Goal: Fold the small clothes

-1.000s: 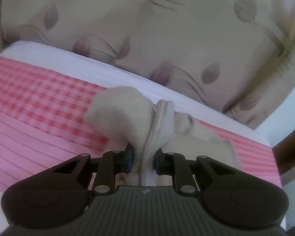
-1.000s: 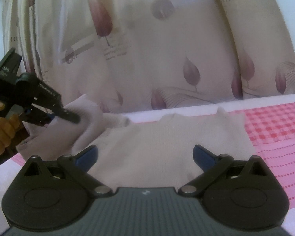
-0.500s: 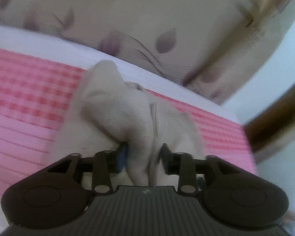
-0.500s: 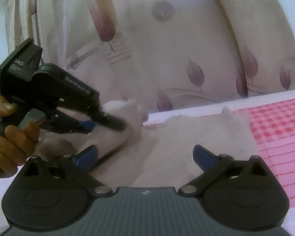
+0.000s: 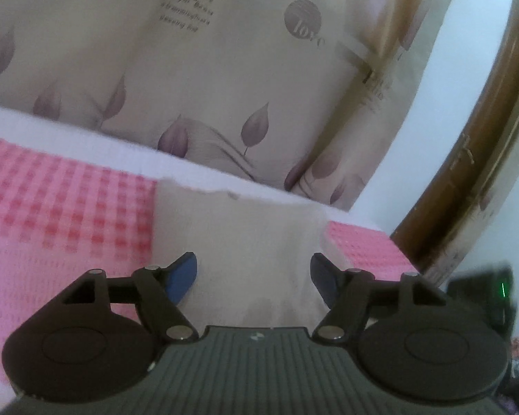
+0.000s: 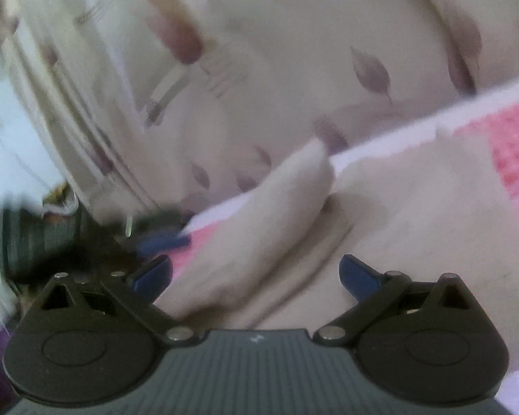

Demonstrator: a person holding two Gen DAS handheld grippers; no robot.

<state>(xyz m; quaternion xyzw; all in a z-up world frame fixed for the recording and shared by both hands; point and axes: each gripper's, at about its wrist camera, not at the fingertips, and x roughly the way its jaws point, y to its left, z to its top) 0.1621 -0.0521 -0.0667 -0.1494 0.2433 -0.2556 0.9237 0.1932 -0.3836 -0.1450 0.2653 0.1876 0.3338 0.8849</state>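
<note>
While the left wrist view shows 1 beige garment (image 5: 238, 228) lying flat on the pink checked cloth (image 5: 62, 207), only the right wrist view shows its folded-over flap (image 6: 270, 214) raised at the left. 2 grippers appear. The left gripper (image 5: 253, 273), jaws just opened wide, holds nothing; the garment lies under and ahead of it. The right gripper (image 6: 254, 273) is spread wide above the garment, gripping nothing. A leaf-patterned curtain (image 5: 225, 79) hangs behind.

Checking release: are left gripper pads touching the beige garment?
Apart. Left wrist view: left gripper pads stand wide, having just been opening; beige garment lies between, unpinched.
</note>
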